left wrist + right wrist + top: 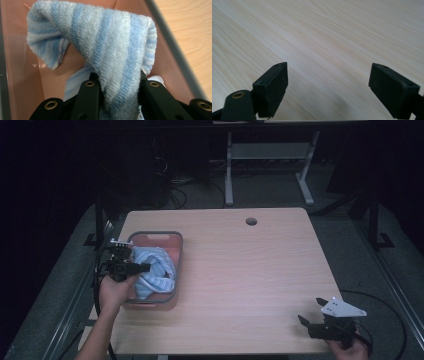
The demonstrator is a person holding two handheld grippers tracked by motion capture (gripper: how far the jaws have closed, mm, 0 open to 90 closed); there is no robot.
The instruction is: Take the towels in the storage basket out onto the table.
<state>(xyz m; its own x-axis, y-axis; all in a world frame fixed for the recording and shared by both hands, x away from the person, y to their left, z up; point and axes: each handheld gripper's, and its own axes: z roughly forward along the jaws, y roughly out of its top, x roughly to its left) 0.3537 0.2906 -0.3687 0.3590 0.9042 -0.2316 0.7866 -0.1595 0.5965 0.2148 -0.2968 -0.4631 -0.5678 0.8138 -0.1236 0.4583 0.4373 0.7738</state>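
My left tool is clenched on a fold of the towel, which bunches in the bin at the table's left edge. If the fold slips, the towel drops back; a snagged corner could drag the bin. My right tool rests released. Pale wood table, dark room, cables behind.

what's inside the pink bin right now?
A blue-and-white striped towel, bunched up, with the left gripper shut on a fold of it. Bare pink floor of the bin shows beside the towel; anything under the cloth is covered.
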